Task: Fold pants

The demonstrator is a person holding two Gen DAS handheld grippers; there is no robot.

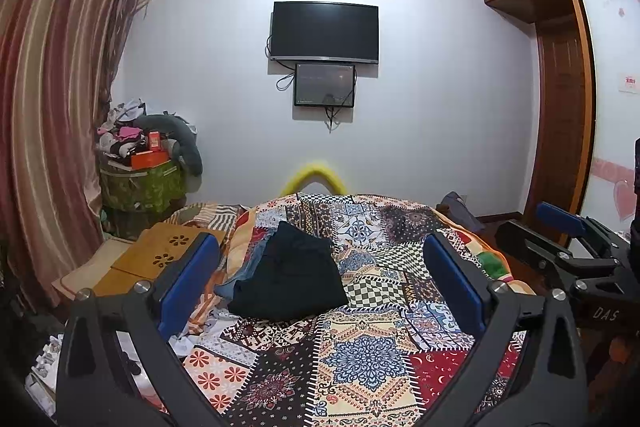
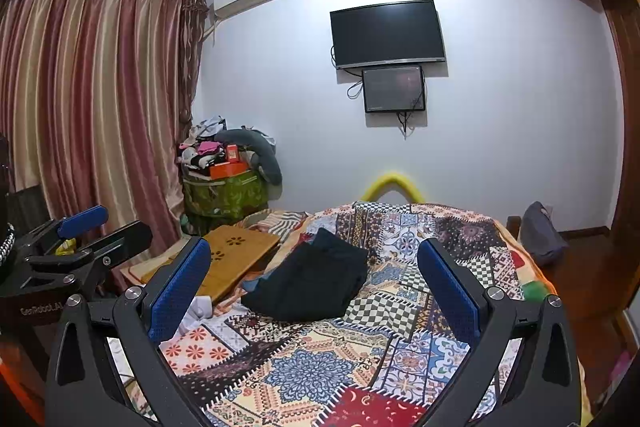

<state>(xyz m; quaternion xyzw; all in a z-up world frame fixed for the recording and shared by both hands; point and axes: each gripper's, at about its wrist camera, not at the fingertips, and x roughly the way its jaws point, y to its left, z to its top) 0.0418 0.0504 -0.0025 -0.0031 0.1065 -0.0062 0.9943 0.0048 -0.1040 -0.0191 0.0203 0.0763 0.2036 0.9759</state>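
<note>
Left wrist view: the left gripper (image 1: 320,283) is hovering above the bed (image 1: 360,359), its blue-padded fingers (image 1: 188,283) spread wide apart, holding nothing and touching nothing. The dark pants (image 1: 292,275) are lying in a folded bundle on the patchwork quilt (image 1: 384,255), between the two fingers in the frame but farther off, toward the bed's left side, on top of some blue fabric (image 1: 244,267). The right gripper (image 1: 560,239) is showing at the right edge, fingers apart, nothing in them.

Right wrist view: the right gripper (image 2: 316,291) is also hanging over the bed (image 2: 340,367), fingers (image 2: 180,287) wide apart and gripping nothing. The pants (image 2: 312,279) are sitting ahead between them on the quilt (image 2: 440,239), near a wooden lap tray (image 2: 236,259) at the left. The left gripper (image 2: 88,239) is appearing at the left edge, fingers apart, clear of the cloth.
</note>
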